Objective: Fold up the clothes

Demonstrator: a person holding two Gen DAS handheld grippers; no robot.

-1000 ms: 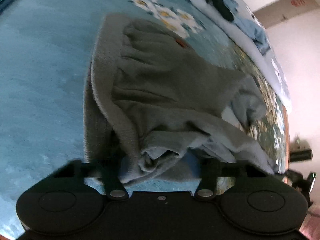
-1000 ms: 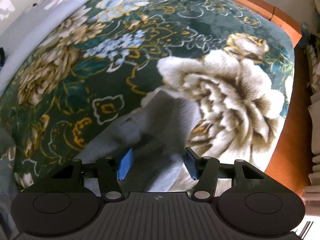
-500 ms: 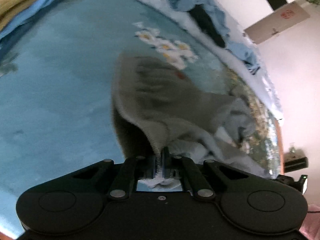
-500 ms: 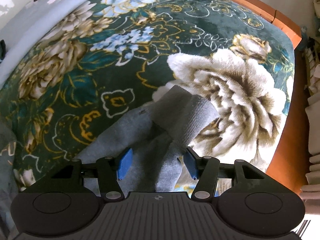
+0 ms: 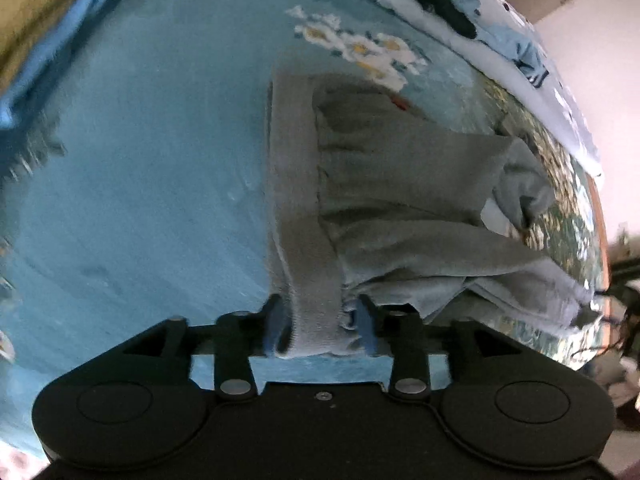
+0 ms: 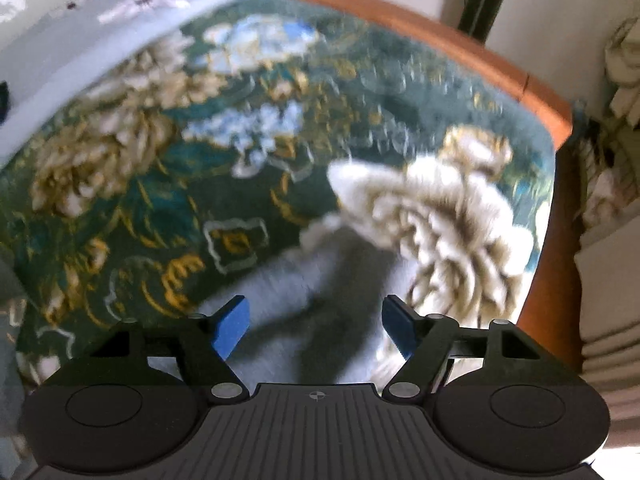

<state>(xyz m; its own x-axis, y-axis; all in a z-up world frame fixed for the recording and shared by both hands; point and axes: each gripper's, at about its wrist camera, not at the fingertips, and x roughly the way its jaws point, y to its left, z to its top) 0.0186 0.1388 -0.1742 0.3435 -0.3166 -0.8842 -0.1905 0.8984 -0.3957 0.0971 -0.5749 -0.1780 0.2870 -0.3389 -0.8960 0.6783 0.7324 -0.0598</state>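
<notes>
Risk sits nearest the left gripper (image 5: 320, 326): its jaws are opening with the ribbed waistband of the grey knitted garment (image 5: 384, 196) between them, so the hem may flop askew onto the blue plush blanket (image 5: 152, 168). Right gripper (image 6: 316, 326), jaws opening and gripping nothing, hangs over the garment's pale far end on the dark green floral blanket (image 6: 168, 184); that end could bunch

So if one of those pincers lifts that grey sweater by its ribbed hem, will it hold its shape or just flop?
Probably flop: the grey sweater already lies in soft rumpled folds on the blue blanket. The ribbed hem looks thicker, so it may sag less. The fuzzy knit likely won't slip from the left gripper, whose jaws are opening around it.
</notes>
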